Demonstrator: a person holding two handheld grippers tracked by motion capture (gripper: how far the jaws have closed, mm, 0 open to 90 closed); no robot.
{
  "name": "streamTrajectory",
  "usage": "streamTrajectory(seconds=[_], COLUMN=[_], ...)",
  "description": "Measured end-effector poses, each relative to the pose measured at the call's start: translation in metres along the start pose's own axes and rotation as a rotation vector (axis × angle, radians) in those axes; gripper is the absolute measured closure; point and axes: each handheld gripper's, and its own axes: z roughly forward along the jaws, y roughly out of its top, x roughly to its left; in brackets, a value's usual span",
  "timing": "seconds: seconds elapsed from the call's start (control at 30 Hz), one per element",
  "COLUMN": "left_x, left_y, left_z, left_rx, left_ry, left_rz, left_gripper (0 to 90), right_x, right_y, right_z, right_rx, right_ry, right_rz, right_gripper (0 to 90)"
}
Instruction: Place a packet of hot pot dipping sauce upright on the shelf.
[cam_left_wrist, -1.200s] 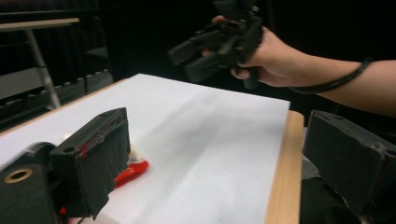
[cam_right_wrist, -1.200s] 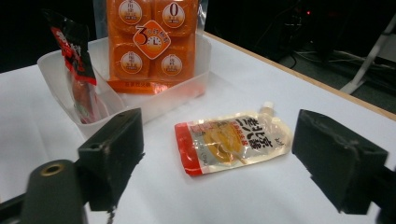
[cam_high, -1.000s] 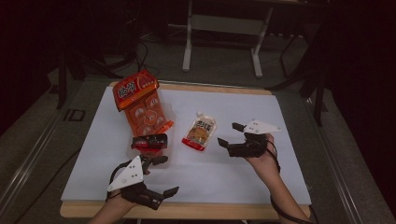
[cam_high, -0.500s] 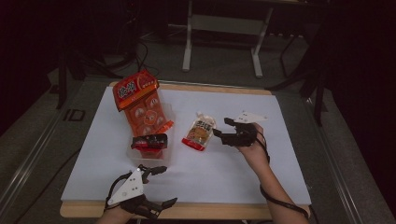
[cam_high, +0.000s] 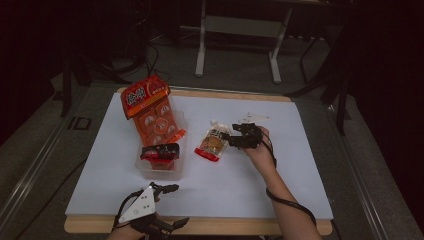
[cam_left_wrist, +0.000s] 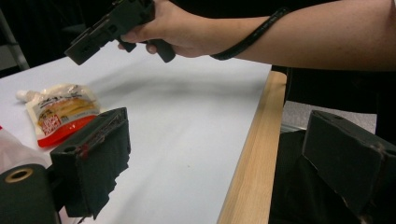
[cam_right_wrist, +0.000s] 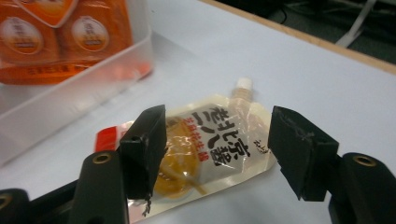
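Dim room, dark grey floor (cam_high: 45, 150); white-topped wooden table (cam_high: 280, 225); pale metal stand (cam_high: 235, 30) behind.

In the right gripper view, the near black jaw at lower left covers the red end of the sauce pouch (cam_right_wrist: 212, 149). The orange snack bag (cam_right_wrist: 56, 37) and clear tray (cam_right_wrist: 88, 79) are cut off at the upper left edge, their print blurred. In the high view, the left hand-held gripper (cam_high: 170, 205) runs off the bottom edge, and the dark item (cam_high: 160, 151) in the tray is too small to identify.
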Motion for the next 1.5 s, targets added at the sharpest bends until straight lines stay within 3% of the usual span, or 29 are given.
streamTrajectory(seconds=[0.07, 0.13, 0.77, 1.13, 1.3, 1.4, 1.5], left_x=[0.000, 0.001, -0.002, -0.003, -0.004, -0.004, -0.004], left_y=[-0.001, -0.003, -0.006, -0.008, -0.007, -0.008, -0.008], left_z=[-0.001, -0.002, -0.018, -0.020, -0.020, -0.019, -0.019], left_rx=[0.002, 0.009, -0.015, -0.014, -0.013, -0.014, -0.014], left_ry=[0.002, 0.009, 0.052, 0.058, 0.056, 0.051, 0.051], left_rz=[-0.003, -0.008, -0.027, -0.039, -0.036, -0.043, -0.044], left_gripper=[8.1, 8.1, 8.2, 8.1, 8.1, 8.2, 8.2], right_x=[-0.002, -0.008, -0.032, -0.033, -0.027, -0.025, -0.022], right_y=[0.000, -0.001, -0.009, -0.015, -0.015, -0.013, -0.011], right_z=[0.003, 0.011, 0.055, 0.066, 0.066, 0.066, 0.066], right_rx=[0.005, 0.026, 0.117, 0.163, 0.167, 0.185, 0.200], right_ry=[-0.011, -0.032, -0.082, -0.085, -0.082, -0.085, -0.085], right_rz=[-0.003, 0.015, 0.082, 0.090, 0.054, 0.072, 0.093], right_gripper=[37.9, 44.3, 40.9, 46.4, 65.4, 82.7, 88.3])
